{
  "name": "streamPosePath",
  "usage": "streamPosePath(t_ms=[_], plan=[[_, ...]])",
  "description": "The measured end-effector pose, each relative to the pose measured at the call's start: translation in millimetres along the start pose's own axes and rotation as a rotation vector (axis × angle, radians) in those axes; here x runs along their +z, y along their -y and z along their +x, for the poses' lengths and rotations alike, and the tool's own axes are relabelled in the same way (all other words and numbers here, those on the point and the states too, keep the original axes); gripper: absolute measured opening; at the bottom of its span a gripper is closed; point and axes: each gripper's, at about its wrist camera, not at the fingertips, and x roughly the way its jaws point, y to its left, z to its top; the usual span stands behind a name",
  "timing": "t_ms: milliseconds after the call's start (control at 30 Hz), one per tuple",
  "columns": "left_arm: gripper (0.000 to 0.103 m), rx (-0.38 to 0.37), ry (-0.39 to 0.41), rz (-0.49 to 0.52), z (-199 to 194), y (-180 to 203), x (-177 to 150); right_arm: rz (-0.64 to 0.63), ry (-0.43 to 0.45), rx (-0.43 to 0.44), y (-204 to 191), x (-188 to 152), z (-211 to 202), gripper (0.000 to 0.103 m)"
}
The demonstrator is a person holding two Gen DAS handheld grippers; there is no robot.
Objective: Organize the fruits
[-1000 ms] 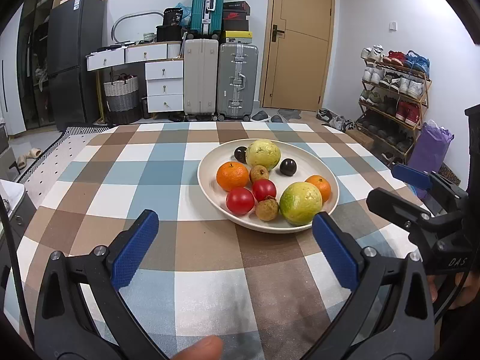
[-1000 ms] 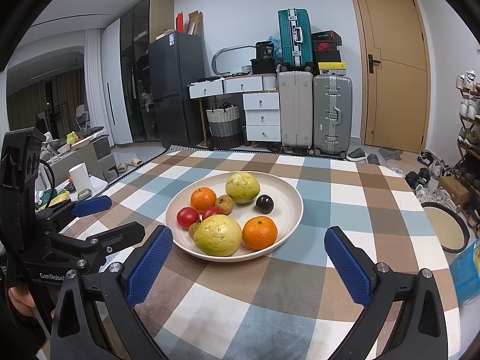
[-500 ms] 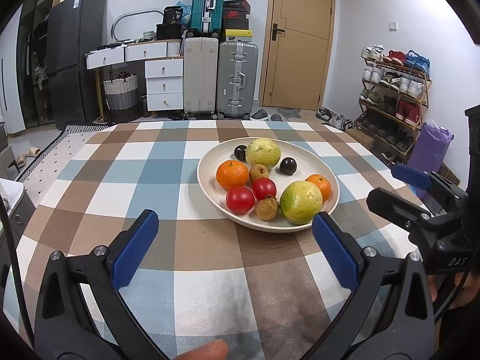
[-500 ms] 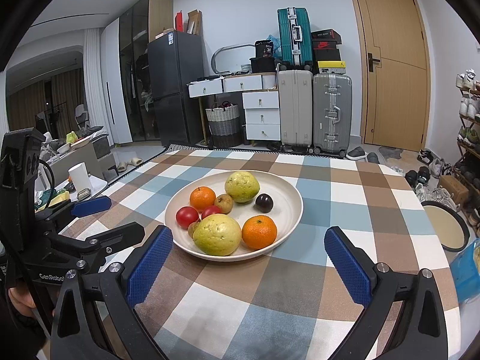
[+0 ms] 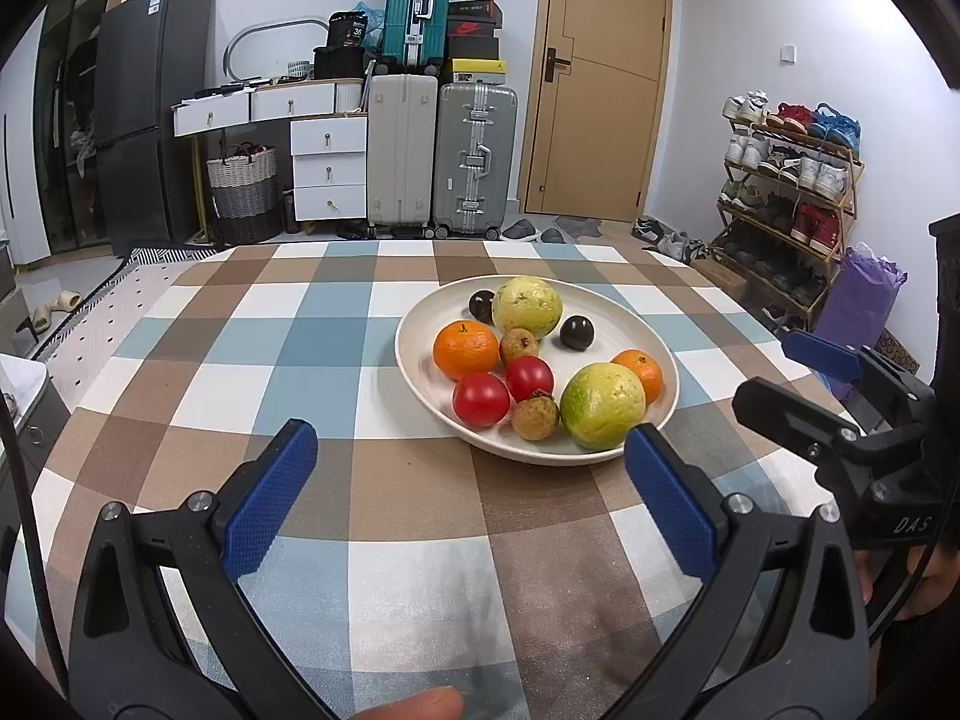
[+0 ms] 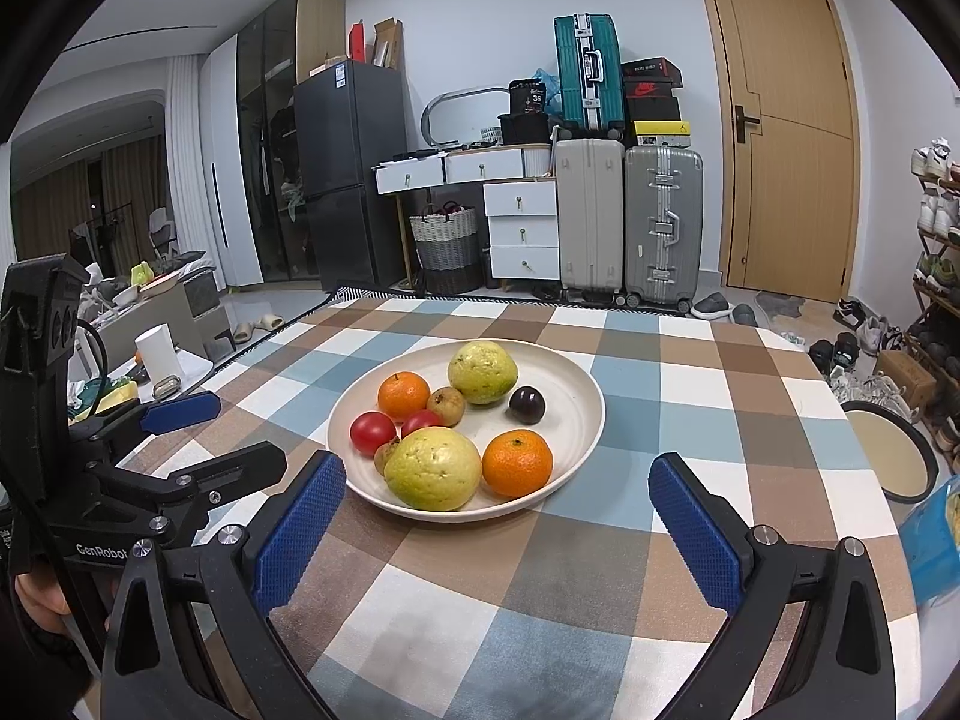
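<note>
A white plate (image 5: 612, 309) stands on the checked tablecloth, also in the right wrist view (image 6: 576, 381). It holds two yellow-green guavas (image 5: 602, 406) (image 5: 527, 306), two oranges (image 5: 465, 350) (image 5: 641, 367), two tomatoes (image 5: 480, 399), two brown fruits (image 5: 534, 418) and two dark plums (image 5: 576, 332). My left gripper (image 5: 471, 468) is open and empty, just short of the plate's near rim. My right gripper (image 6: 498, 492) is open and empty, its jaws either side of the plate's near edge.
The checked table (image 5: 252, 384) reaches its far edge ahead. Each gripper shows in the other's view, right (image 5: 840, 408) and left (image 6: 180, 450). A round tray (image 6: 888, 450) and a blue packet (image 6: 936, 534) lie right of the table. Suitcases, drawers and a shoe rack stand behind.
</note>
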Motion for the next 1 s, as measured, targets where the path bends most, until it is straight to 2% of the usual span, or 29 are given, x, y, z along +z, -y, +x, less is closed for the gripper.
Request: streamPosePath(t_ms=[1000], plan=[[0.102,0.002,-0.004,-0.005,-0.1,-0.6,0.5,0.003,-0.007,-0.003,3.2,-2.8,1.4,0.103]])
